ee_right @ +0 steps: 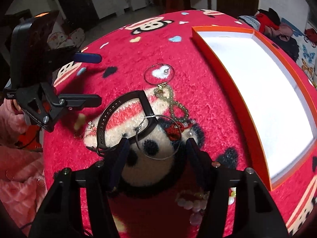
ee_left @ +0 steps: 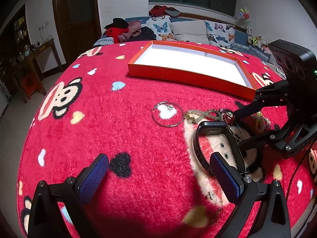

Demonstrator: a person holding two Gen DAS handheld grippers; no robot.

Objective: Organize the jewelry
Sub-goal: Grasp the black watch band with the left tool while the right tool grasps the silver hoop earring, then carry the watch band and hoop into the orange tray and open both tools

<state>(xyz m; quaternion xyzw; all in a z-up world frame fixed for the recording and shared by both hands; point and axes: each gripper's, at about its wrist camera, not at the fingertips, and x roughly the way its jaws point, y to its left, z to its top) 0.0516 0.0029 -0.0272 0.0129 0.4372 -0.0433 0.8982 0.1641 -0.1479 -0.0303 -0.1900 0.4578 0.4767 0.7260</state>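
An orange tray (ee_left: 178, 75) with a white inside sits at the far side of the red blanket; it also shows in the right wrist view (ee_right: 247, 91). A silver hoop earring with a pearl (ee_left: 167, 114) lies before it. Next to it are a pale bead bracelet (ee_left: 204, 115) and a black watch band (ee_left: 200, 148). My left gripper (ee_left: 158, 178) is open above the blanket, its right finger beside the band. My right gripper (ee_right: 157, 148) is open, its fingers straddling a second silver hoop earring (ee_right: 158, 136) that rests on the band (ee_right: 111, 115).
A small gold chain with a clover charm (ee_left: 213, 196) lies near my left gripper. A pink bead bracelet (ee_right: 192, 202) lies under my right gripper. The blanket-covered surface curves down at its edges. A sofa with pillows (ee_left: 188, 29) stands behind it.
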